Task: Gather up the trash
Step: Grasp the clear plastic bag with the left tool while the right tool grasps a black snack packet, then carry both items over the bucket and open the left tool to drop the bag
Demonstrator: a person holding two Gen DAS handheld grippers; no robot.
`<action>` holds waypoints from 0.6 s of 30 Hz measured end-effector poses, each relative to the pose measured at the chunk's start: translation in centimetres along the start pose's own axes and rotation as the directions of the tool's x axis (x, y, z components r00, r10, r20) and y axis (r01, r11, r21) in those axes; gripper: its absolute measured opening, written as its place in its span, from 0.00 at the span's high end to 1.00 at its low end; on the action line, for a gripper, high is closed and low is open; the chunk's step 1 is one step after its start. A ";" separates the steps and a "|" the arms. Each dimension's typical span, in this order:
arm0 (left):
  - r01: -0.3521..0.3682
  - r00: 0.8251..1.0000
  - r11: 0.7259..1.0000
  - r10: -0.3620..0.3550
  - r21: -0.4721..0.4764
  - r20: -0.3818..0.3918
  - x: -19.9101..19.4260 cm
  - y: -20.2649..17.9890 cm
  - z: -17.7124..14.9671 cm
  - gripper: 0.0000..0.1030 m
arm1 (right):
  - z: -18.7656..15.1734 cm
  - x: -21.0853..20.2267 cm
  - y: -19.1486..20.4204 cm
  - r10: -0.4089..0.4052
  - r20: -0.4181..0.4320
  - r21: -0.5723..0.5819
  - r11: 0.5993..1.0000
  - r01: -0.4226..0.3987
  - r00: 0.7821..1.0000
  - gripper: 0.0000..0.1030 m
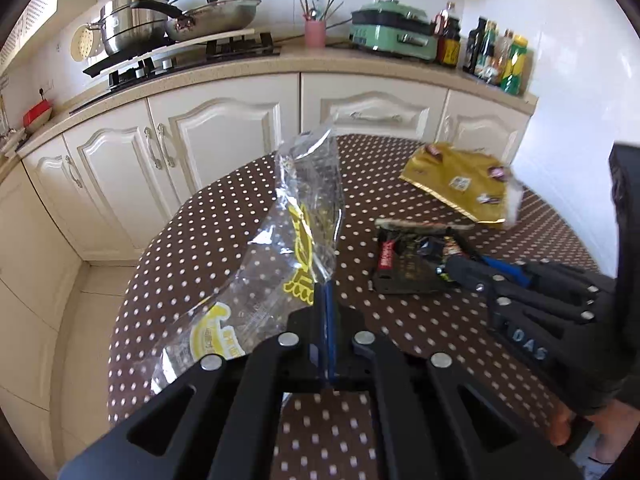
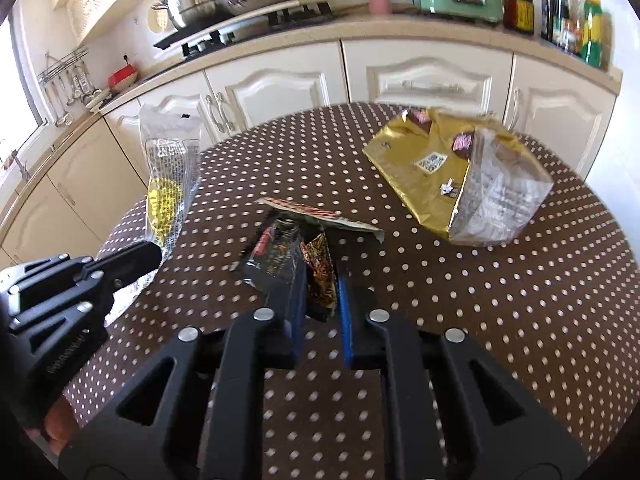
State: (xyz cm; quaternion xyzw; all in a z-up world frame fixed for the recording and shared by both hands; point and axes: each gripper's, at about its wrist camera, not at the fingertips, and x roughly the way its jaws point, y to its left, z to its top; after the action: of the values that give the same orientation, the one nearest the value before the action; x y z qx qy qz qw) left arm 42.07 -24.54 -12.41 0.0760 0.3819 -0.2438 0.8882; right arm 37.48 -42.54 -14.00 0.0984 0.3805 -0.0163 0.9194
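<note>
My left gripper [image 1: 325, 292] is shut on a clear plastic bag with yellow print [image 1: 296, 216] and holds it upright above the polka-dot table [image 1: 224, 232]; the bag also shows in the right wrist view [image 2: 170, 168]. My right gripper [image 2: 320, 256] straddles a black and red snack wrapper [image 2: 280, 256] lying on the table, the fingers [image 2: 346, 312] a small gap apart around it. The same wrapper shows in the left wrist view [image 1: 404, 260]. A gold foil bag [image 2: 448, 176] lies open at the far right of the table.
Cream cabinets [image 1: 224, 140] and a counter with pots [image 1: 136, 24], a pink utensil cup [image 1: 315, 34], a green appliance [image 1: 394, 32] and bottles [image 1: 500, 56] stand behind the table. A wall is on the right.
</note>
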 end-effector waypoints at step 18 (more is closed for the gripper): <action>0.024 0.987 0.971 0.015 -0.237 0.161 -14.0 14.9 -7.7 1.00 | -2.2 -5.0 17.9 0.221 0.077 -0.165 0.964 -0.207 0.972 0.88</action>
State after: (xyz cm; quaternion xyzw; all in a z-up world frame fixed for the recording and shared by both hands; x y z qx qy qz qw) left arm 36.20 -3.87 -8.55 -0.0520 0.3350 -0.2035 0.9185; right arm 34.26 -24.76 -8.94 0.0658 0.3238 0.1084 0.9376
